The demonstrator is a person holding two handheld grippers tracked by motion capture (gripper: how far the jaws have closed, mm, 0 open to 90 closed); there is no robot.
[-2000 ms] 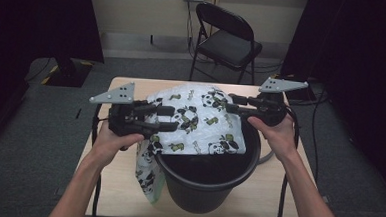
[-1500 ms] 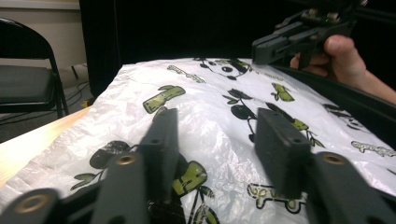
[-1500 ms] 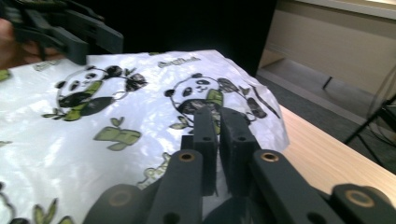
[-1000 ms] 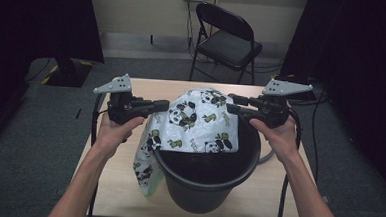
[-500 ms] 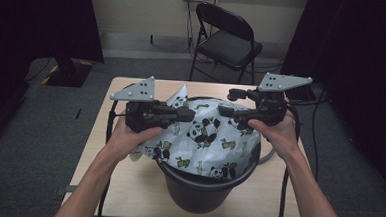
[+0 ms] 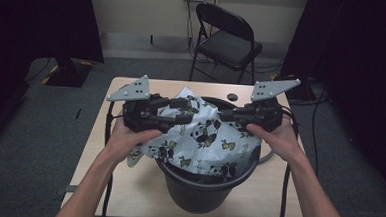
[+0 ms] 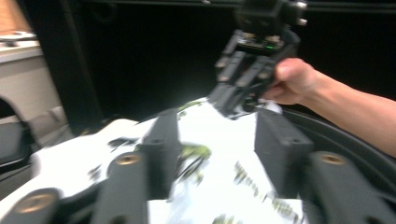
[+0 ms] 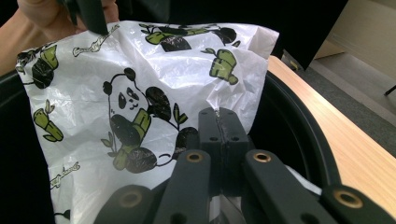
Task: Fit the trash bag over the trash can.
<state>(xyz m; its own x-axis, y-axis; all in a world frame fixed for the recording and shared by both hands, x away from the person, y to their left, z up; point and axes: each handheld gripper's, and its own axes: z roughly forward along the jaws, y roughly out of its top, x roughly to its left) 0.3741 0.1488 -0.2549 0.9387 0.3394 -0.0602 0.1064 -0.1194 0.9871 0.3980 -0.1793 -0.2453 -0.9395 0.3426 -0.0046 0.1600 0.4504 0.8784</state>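
Observation:
A white plastic bag (image 6: 204,139) printed with pandas hangs into a black bucket (image 6: 212,182) and spills over its left rim. My left gripper (image 6: 191,112) hovers over the bag's left part. Its jaws have just been opening and now stand apart (image 7: 219,126), with the bag (image 7: 219,158) under them and not pinched. On the right side of the bucket, my right gripper (image 6: 223,115) is shut on the bag's edge. The right gripper view shows the film (image 8: 140,79) pinched between the closed jaws (image 8: 219,116). The right gripper (image 7: 233,105) also appears in the left gripper view.
The bucket stands at the front middle of a small wooden table (image 6: 127,185); its rim (image 8: 299,121) curves around the bag. A black folding chair (image 6: 224,40) stands behind the table. Cables trail off both sides. Dark curtains flank the room.
The left gripper has moved right and up over the bucket and its jaws have parted, letting go of the bag. The right gripper stays in place, gripping the bag's edge.

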